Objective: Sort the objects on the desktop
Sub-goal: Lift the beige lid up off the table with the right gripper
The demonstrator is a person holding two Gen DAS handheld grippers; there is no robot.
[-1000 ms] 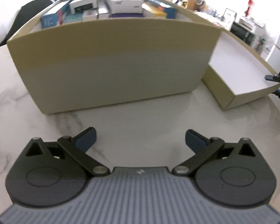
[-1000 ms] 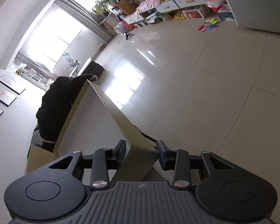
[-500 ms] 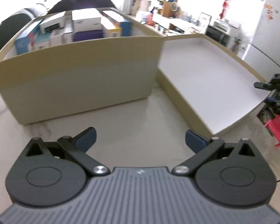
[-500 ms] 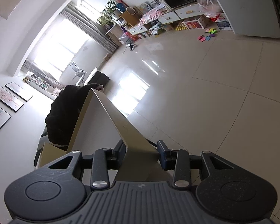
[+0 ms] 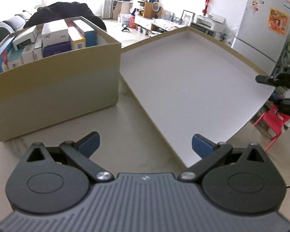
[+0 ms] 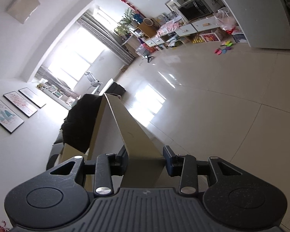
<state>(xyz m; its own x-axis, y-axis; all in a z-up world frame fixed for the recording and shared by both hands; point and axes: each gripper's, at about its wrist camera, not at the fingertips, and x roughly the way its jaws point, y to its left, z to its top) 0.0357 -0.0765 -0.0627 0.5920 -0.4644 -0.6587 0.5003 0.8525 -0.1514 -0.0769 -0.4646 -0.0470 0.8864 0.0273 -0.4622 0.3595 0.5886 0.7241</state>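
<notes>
Cardboard lid (image 6: 139, 147) sits clamped edge-on in the right claw (image 6: 145, 160); left claw (image 5: 145, 145) gapes empty.

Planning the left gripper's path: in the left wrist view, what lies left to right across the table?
Cardboard box packed with small boxes → strip of bare table → white-lined box lid → right gripper at the lid's far-right edge.
</notes>
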